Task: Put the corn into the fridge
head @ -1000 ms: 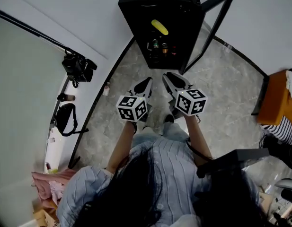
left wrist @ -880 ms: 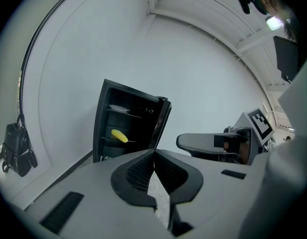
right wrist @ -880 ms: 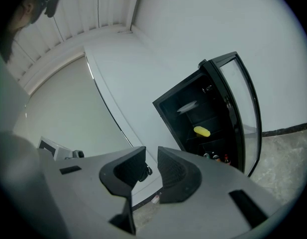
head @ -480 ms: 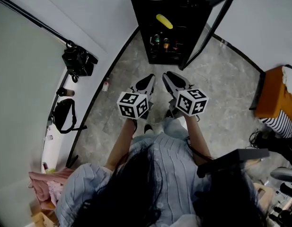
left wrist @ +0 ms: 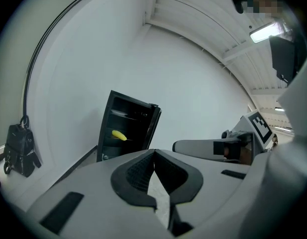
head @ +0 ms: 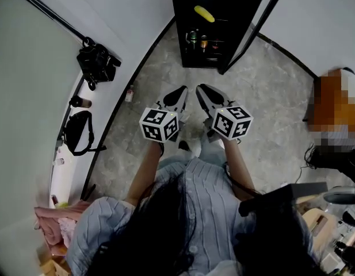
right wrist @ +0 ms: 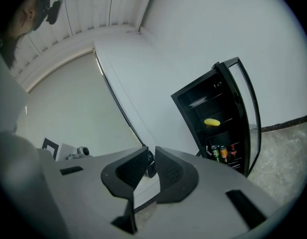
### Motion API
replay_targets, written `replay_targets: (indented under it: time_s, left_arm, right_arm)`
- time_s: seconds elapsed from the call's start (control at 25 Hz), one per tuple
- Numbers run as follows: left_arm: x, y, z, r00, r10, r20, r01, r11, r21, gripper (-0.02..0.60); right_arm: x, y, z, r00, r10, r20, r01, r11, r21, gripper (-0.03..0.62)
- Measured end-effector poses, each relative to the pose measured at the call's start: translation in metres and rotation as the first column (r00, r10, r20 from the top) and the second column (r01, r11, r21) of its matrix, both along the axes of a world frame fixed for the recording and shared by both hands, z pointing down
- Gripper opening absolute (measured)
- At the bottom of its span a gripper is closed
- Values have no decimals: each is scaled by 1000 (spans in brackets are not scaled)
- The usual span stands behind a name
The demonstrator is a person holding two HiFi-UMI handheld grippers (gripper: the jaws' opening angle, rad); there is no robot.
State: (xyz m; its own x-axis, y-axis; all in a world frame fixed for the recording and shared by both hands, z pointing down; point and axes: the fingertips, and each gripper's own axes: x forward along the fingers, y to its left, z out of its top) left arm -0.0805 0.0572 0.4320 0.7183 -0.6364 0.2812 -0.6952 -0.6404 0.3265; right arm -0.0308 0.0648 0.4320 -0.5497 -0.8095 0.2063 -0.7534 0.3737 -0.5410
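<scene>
the corn (head: 204,14) lies on its side on an upper shelf inside the open fridge (head: 178,27), a small yellow cob alone on that shelf, with a row of drink cans (head: 199,40) on a lower shelf beneath it. the fridge door (head: 253,26) stands swung out to the right. judged from this, the placing looks done and only the door may be left.

both grippers are held side by side over the stone floor (head: 263,114), well apart from the fridge and pointing towards it. the left gripper (left wrist: 153,152) has its jaws pressed together at the tips with nothing between them. the right gripper (right wrist: 151,151) has a narrow gap between its jaws, which are closing on nothing.

the cob looks light and stiff, and its rounded body would probably roll or slip under a pinch near either tapered end. if it had to be taken up again, a hold across its thick middle would likely be the safest.
</scene>
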Motion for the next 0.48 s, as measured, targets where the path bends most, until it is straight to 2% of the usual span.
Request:
replay_targets:
  time_s: [0.2,0.48]
  left_arm:
    - [-17,28,-2,1000,24,-5,-24,1000,15,9]
    - [-37,49,-1,1000,21,-17,-21,1000,21,9]
  right_arm:
    - [-16,26,2,1000,18,-9,-18,1000,1,43]
    - [-40,53,7,999,-5,-46,5,1000,-2,31]
